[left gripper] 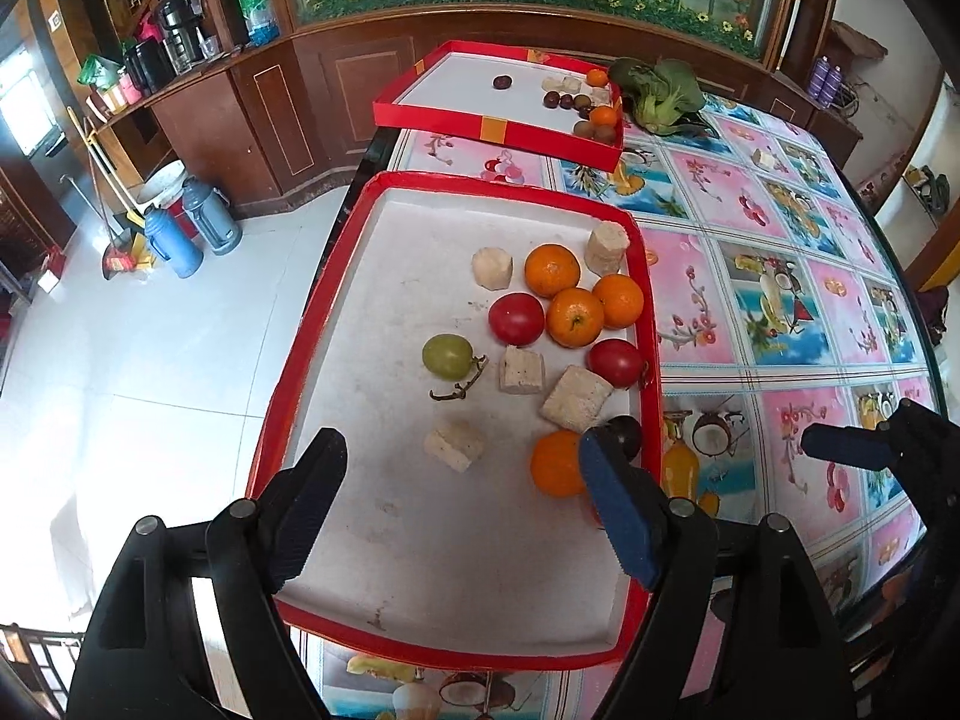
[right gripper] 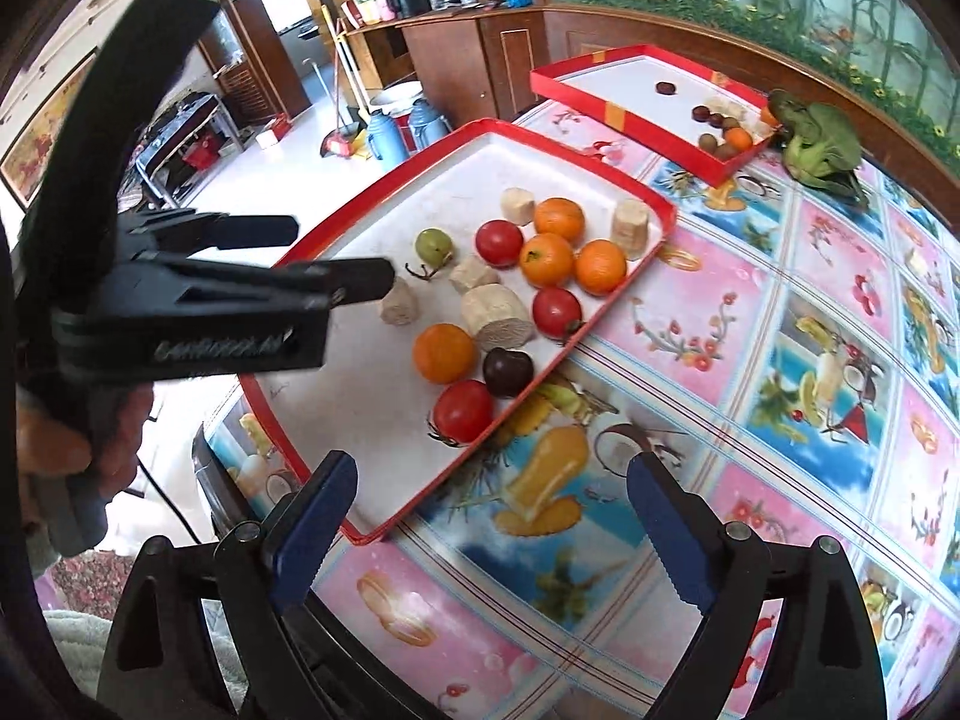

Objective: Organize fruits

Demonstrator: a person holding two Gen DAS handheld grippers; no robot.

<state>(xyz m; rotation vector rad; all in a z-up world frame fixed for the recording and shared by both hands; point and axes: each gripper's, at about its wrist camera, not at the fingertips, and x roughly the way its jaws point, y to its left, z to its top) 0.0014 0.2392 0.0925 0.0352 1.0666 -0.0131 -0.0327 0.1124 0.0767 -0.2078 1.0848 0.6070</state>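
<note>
fruits: all piled toward the right half of the near red tray (left gripper: 336, 324), a few more in the far red tray (left gripper: 432, 114)
oranges: I count four in the near tray, e.g. this orange (left gripper: 552, 270); firm, roundish, I'd pinch across the middle
tomatoes: three, like this tomato (right gripper: 499, 243); smooth and squishy I reckon, so go gentle
green grape: one (left gripper: 447, 355), stem on, tiny and probably slippery
dark plum: one (right gripper: 509, 371)
pale chunks: five, e.g. (left gripper: 521, 369), light and crumbly-looking
left gripper: (left gripper: 462, 510) wide, nothing between the pads
right gripper: (right gripper: 492, 528) wide too, empty, over the tablecloth (right gripper: 750, 312)
</note>
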